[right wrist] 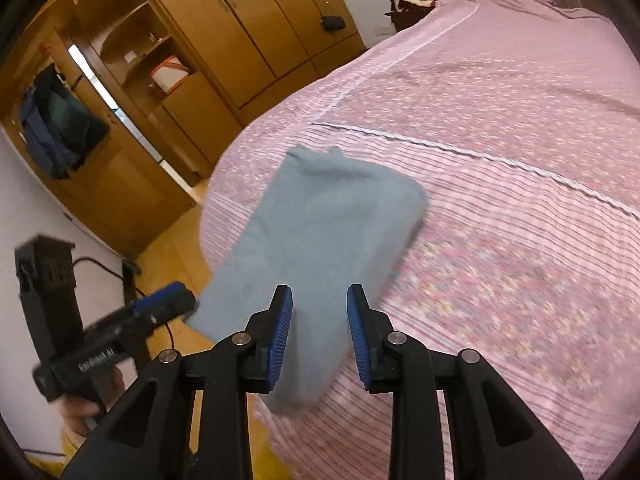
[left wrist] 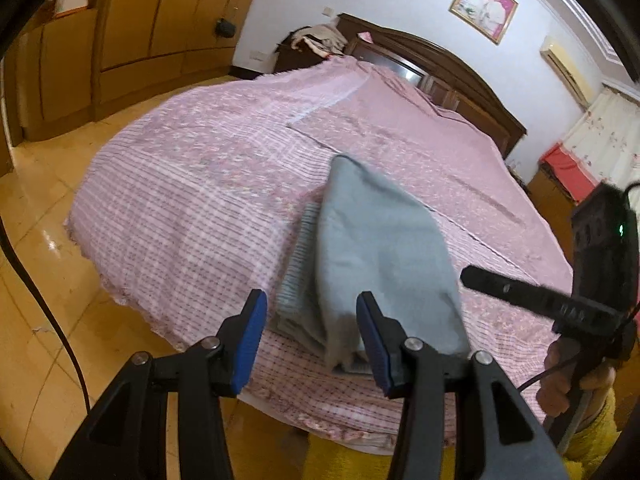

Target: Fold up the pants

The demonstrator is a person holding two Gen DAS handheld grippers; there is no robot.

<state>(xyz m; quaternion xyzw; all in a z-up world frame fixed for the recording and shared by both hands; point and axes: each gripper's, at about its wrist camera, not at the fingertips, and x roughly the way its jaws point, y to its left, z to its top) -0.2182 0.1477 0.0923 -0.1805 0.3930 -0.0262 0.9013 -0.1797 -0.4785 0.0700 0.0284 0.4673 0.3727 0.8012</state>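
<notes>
— Pants (left wrist: 376, 240), grey-blue and folded into a thick bundle, lay on the pink bedspread (left wrist: 192, 184) near the foot corner of the bed, didn't they?

— They did. A ribbed band of the same grey showed along the bundle's left side in the left wrist view, under the top layer. The picture was blurred, so the folds underneath were hard to sort out.

— How did the left gripper (left wrist: 312, 320) stand?

— Released. Its blue pads (left wrist: 250, 340) were spread wide, with the near end of the pants showing between them. The right pad sat against the cloth's near edge, though whether it touched I could not tell.

— And the right gripper (right wrist: 320, 320)?

— Also spread, nothing pinched. In its own view the pants (right wrist: 320, 232) ran away from the jaws toward the middle of the bedspread (right wrist: 500, 200), and the near end of the cloth filled the gap between the pads without either one closing on it.

— Could each tool be seen from the other side?

— Yes. The right gripper (left wrist: 520, 292) reached in just right of the pants in the left view. The left gripper (right wrist: 160, 308) sat just left of the pants' near corner in the right view.

— What stood beyond the bed?

— A wooden wardrobe (right wrist: 224, 28) past its left side, and a dark headboard (left wrist: 440, 64) at the far end, with a framed photograph (left wrist: 483, 5) on the wall above it.
</notes>
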